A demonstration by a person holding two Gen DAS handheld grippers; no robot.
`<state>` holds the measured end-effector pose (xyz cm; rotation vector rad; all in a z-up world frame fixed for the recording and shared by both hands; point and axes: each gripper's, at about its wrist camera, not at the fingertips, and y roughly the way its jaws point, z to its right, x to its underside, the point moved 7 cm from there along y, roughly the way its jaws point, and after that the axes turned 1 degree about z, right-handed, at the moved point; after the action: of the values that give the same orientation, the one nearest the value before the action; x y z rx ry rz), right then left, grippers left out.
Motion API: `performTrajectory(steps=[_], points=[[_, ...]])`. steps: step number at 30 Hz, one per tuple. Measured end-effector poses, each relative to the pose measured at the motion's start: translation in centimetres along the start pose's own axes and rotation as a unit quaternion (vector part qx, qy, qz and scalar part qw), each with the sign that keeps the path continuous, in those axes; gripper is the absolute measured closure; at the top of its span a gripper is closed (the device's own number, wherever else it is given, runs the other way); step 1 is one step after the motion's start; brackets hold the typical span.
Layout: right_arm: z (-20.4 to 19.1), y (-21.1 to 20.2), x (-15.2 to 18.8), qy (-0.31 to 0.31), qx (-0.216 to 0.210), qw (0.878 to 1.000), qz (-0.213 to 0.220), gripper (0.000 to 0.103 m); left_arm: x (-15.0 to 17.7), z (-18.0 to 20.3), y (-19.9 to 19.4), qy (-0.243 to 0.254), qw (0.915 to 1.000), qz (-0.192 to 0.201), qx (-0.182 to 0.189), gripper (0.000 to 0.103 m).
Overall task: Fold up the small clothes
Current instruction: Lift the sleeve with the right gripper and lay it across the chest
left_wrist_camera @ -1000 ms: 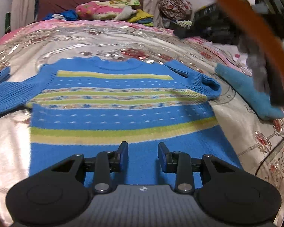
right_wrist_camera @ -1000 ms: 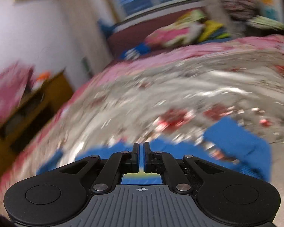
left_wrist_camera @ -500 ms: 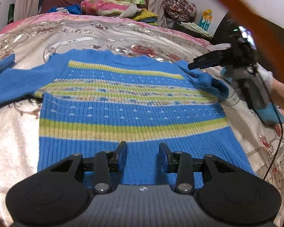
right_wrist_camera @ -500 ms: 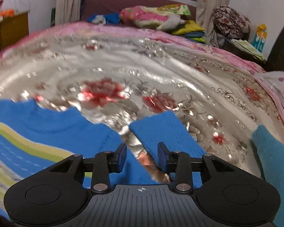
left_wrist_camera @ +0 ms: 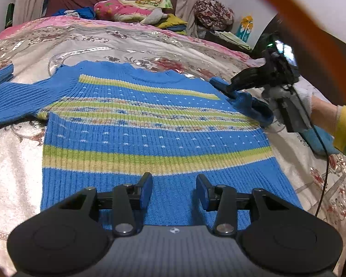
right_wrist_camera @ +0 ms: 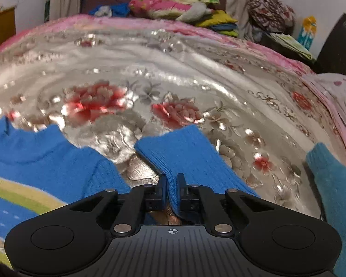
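Note:
A small blue sweater [left_wrist_camera: 150,133] with yellow-green stripes lies flat, front up, on the flowered bedspread [left_wrist_camera: 126,39]. My left gripper [left_wrist_camera: 174,190] is open and empty, just above the sweater's bottom hem. My right gripper [right_wrist_camera: 171,190] is shut on the sweater's right sleeve [right_wrist_camera: 186,152], near its folded-over cuff end. The right gripper also shows in the left wrist view [left_wrist_camera: 233,87] at the sweater's right shoulder, held by a gloved hand. The left sleeve [left_wrist_camera: 16,101] stretches out to the left.
A teal garment [right_wrist_camera: 334,184] lies to the right of the sweater, also in the left wrist view [left_wrist_camera: 318,140]. Pillows and piled clothes [left_wrist_camera: 136,11] sit at the head of the bed. A black cable [left_wrist_camera: 323,168] hangs from the right gripper.
My right gripper was shut and moving fast, then opened over the right sleeve, and has now shut on it. My left gripper stays open over the hem.

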<state>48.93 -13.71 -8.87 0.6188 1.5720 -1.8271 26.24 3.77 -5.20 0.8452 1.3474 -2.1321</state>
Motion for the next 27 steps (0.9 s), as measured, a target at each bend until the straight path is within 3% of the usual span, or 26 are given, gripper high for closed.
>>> performTrajectory(steps=[8,12,16,23,27], points=[[-0.7,-9.3,-2.6,0.088,-0.080,0.991,0.056,0.098,-0.4,0.0,-0.8,0.007,0.9998,0.016,-0.010,0.056],[-3.7,-14.6,-4.2,0.104,-0.136,0.981,0.090,0.098,-0.7,-0.4,-1.4,0.003,0.9996,0.025,-0.014,0.056],[-7.7,-17.7,-5.1,0.109,-0.185,0.972,0.098,0.098,-1.1,-0.7,-2.1,0.001,0.9993,0.034,-0.015,0.056],[-16.6,-16.6,-2.4,0.084,-0.238,0.967,0.045,0.098,-1.0,-1.5,-2.8,-0.004,0.9992,0.037,-0.017,0.055],[-19.3,-15.3,-0.6,0.100,-0.258,0.961,0.016,0.098,-1.1,-1.8,-3.2,-0.004,0.9990,0.041,-0.017,0.055]])
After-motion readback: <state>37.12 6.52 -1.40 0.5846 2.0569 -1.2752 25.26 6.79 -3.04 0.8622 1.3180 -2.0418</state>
